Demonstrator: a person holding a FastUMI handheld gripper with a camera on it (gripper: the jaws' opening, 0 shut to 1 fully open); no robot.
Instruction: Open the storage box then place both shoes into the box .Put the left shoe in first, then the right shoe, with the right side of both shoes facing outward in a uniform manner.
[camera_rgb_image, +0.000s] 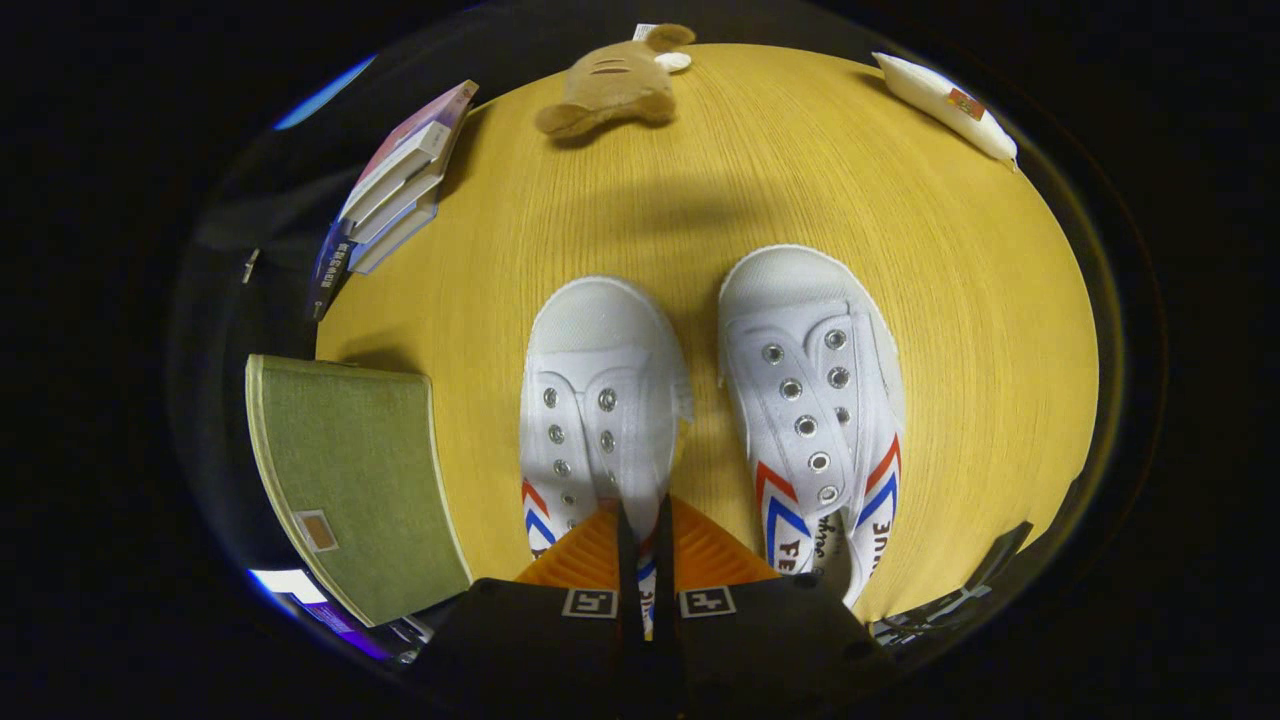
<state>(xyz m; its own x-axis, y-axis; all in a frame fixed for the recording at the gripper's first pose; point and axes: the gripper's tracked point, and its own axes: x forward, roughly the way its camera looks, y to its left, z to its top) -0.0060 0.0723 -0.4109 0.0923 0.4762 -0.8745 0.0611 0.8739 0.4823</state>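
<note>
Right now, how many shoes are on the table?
2. One shoe lies just ahead of the gripper, whose nearly closed fingers are over its heel end. The other shoe lies beside it, away from the green box. None seems hidden.

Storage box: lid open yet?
No, the green storage box sits lidded beside the left-hand shoe, while the gripper hangs nearly closed over that shoe's heel.

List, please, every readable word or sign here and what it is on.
"FE" and "UE": sides of shoe beside the claw, partly cut off.
Script on its tongue: blurred.
Book stack spines, green box tag, white pouch label: too small.
Claw fingers nearly closed over the other shoe.
</note>
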